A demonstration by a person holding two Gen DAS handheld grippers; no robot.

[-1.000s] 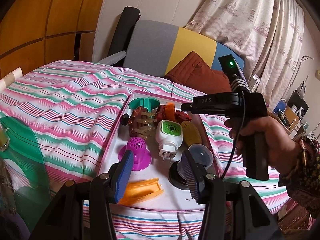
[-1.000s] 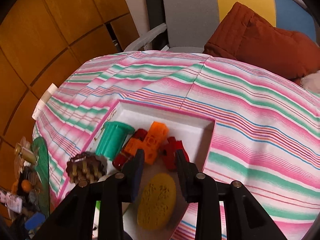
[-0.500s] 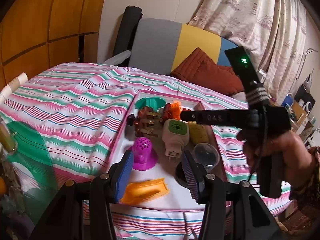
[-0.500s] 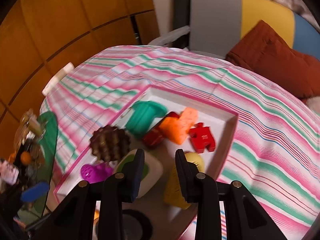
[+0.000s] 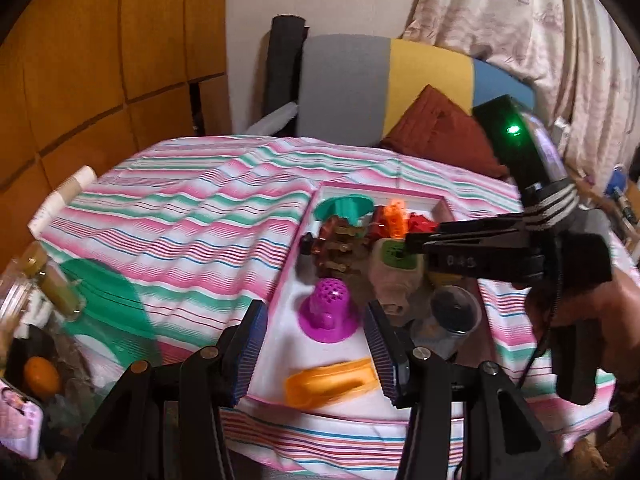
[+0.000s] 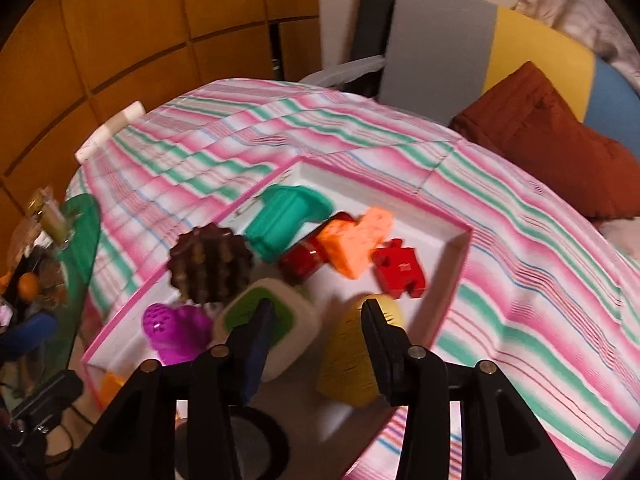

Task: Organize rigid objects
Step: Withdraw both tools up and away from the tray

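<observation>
Striped cloth point(image 5: 180, 216) fills the left and centre of both views, with the pink-rimmed white tray point(image 6: 448, 280) on it, centre-right in the left view, centre in the right view

All the rigid bits sit in that tray, none on the cloth that I can see. Biggest first:
- white plug-in unit with green face point(image 6: 276, 320), lower centre of the right view, just beside my right tongs
- yellow oval piece point(image 6: 352, 364), lower centre, right of the plug-in
- teal fluted cup point(image 6: 288, 216) on its side, upper centre, near the tray's far corner
- brown spiky disc point(image 6: 208, 264), left of centre
- purple perforated dome point(image 5: 328, 308), centre of the left view
- orange scoop point(image 5: 332, 380), lower centre of the left view, at the near rim
- orange block point(image 6: 356, 240) and red block point(image 6: 400, 268), centre, touching or nearly

My left gripper point(image 5: 316, 348) is spread wide, nothing between the fingers, framing the purple dome. My right gripper point(image 6: 320, 328) is also released and empty, above the gap between plug-in and yellow piece; the frame is blurred, so contact is unclear

Step, my read: both tongs empty over a loaded tray fits either a pick about to happen or a drop just made. Can't tell which. Any next grasp needs a clean line on one piece, since they're packed tight and a closing finger could nudge a neighbour
</observation>
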